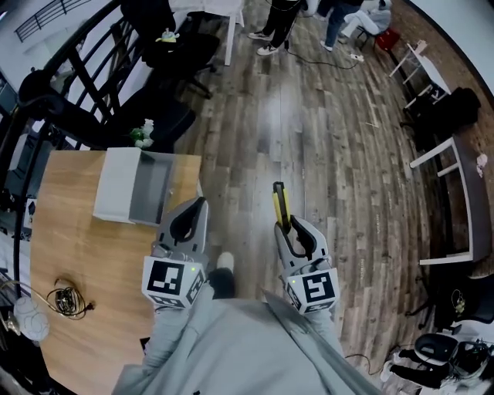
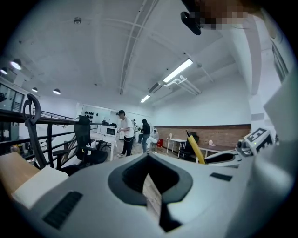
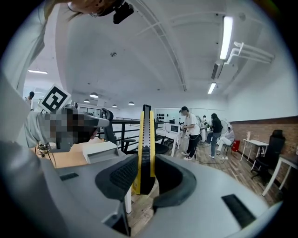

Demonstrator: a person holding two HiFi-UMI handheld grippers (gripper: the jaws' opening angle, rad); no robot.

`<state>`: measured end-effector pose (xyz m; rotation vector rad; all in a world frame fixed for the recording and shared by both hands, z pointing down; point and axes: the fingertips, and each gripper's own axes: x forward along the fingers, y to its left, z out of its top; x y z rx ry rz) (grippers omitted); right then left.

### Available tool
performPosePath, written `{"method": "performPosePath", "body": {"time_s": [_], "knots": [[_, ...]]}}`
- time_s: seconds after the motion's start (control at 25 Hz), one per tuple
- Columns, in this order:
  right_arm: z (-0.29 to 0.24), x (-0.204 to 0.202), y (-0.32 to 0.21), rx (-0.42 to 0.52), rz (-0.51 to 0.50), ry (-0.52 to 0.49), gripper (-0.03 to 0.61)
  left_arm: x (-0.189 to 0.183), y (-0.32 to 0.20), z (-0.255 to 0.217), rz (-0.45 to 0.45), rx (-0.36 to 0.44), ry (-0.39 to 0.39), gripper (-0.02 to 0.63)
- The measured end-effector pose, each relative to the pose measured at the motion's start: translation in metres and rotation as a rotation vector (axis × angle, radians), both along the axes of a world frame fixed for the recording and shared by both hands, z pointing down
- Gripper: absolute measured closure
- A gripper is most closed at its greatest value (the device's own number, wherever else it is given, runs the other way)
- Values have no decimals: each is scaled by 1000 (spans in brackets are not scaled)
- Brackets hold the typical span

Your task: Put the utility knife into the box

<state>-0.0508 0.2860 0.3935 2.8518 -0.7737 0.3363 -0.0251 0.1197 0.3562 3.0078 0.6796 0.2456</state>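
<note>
The utility knife (image 1: 279,202), yellow with a black slider, stands up out of my right gripper (image 1: 287,225), which is shut on its lower part; this happens over the wooden floor, right of the table. In the right gripper view the utility knife (image 3: 145,135) rises between the dark pads of the right gripper (image 3: 144,162). The grey open box (image 1: 116,185) sits at the far end of the wooden table (image 1: 85,254). My left gripper (image 1: 197,208) hovers at the table's right edge, just right of the box, shut with nothing in it. In the left gripper view the left gripper (image 2: 150,160) points across the room.
A coiled cable (image 1: 68,301) and a white object (image 1: 29,320) lie near the table's left front. Black office chairs (image 1: 177,54) and a railing (image 1: 85,85) stand beyond the table. Several people (image 1: 278,23) are at the far end. White desks (image 1: 455,193) line the right wall.
</note>
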Motion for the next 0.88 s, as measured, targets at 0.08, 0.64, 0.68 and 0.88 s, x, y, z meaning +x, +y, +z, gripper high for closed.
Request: {"method": "performPosePath", "body": {"time_s": [0.08,0.64,0.68,0.88], "knots": [[0,16,-5,-3,0,-9,453,16,-5,1,-4,3,-3,594],[11,76,-52,-49,-115,-65,453,58,-54,24,-123,-31,-57,594],[11,82,-58,-54,-134,-65,453,59,-61,25,-143,-32,-58,594],[9,113,-95,-64,-266,-54,453,67,-104,22,-290,-35,-49,594]]}}
